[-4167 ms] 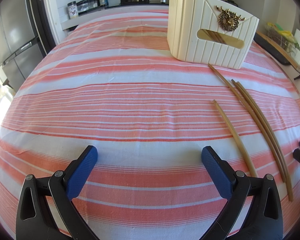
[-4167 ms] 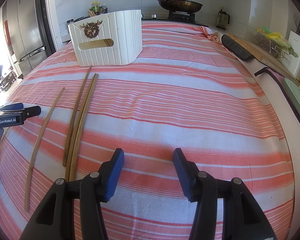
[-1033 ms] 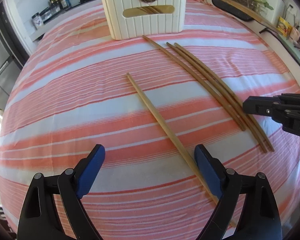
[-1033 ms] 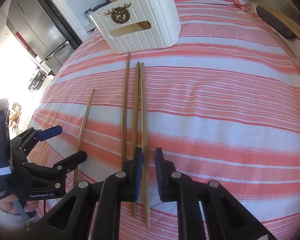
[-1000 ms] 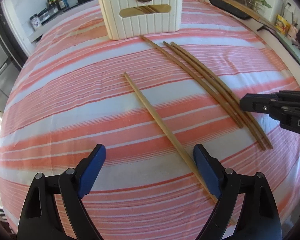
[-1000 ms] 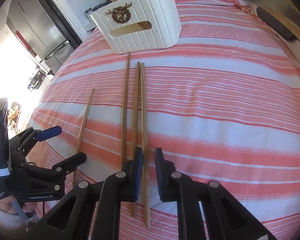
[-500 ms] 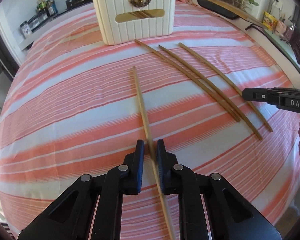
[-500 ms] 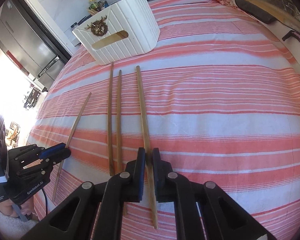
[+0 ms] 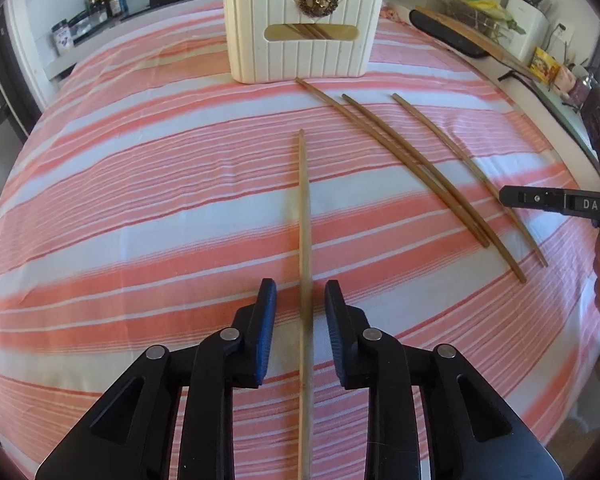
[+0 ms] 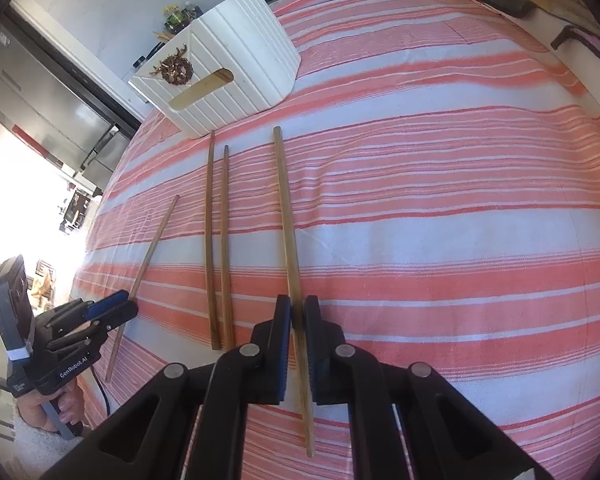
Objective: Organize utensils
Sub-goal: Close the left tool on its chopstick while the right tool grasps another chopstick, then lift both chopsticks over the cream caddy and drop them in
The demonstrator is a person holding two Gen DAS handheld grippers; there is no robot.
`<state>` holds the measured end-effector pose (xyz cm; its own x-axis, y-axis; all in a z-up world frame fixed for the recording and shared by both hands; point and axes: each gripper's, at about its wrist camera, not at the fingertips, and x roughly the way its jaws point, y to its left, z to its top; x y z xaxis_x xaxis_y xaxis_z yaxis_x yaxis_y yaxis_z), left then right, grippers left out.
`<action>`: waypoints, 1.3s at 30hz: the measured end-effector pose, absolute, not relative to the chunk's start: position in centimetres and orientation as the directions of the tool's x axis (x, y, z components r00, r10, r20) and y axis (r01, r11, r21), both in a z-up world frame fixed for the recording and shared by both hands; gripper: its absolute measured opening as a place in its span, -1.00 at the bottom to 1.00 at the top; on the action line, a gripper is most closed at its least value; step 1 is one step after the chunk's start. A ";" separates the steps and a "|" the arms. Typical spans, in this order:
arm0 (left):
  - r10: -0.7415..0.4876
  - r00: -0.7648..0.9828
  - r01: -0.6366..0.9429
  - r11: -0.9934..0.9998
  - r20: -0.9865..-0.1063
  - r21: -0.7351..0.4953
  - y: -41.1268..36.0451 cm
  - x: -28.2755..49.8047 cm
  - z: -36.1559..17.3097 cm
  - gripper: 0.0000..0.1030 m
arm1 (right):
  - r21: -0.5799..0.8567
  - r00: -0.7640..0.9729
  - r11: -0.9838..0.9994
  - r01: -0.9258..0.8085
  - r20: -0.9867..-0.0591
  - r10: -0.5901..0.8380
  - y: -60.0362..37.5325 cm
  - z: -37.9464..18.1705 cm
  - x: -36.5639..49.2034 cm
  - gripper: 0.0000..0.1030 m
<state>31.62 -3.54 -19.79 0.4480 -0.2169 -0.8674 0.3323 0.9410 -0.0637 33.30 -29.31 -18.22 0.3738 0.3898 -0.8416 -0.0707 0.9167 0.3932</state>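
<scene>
Both grippers have come down onto chopsticks since the earlier frames, where they hung spread over the striped cloth.

Left gripper: fingers clamped a moment ago and have just been opening again. They now stand narrowly apart with the lone chopstick running between them; visible gap on both sides, so no pinch. That stick has swung from a diagonal lie to pointing straight up the left wrist view, tip aimed toward the basket. Lower end runs off the bottom of the view.

Right gripper: fingers pressed onto the rightmost chopstick, pinching it near its lower third. This stick has been pulled away from the pair it lay against; now clearly apart from them.

Other two chopsticks lie side by side on the surface, nearly touching at the near ends, upper ends just short of the basket.

Basket: white, ribbed, gold emblem on the front, standing upright at the far end of the cloth; more chopsticks visible through its handle slot.

Right gripper shows at the right edge of the left wrist view, seen side-on.
</scene>
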 end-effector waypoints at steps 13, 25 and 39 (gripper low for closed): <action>-0.155 0.346 0.403 0.915 -0.925 -0.002 -5.6 37.5 -19.8 -0.11 | 0.059 0.241 0.943 -0.327 -0.960 0.143 -23.7 -17.3 37.8 -0.53; -0.234 0.405 0.383 0.921 -0.884 -0.068 -6.8 40.7 -18.8 -0.92 | 0.057 0.381 0.969 -0.240 -0.913 0.148 -21.9 -17.5 46.2 -0.86; -0.431 0.621 0.393 0.894 -0.655 -0.216 -1.5 34.5 -6.6 -0.92 | 0.240 0.637 0.931 -0.274 -0.680 0.363 -26.0 -3.7 37.4 -0.86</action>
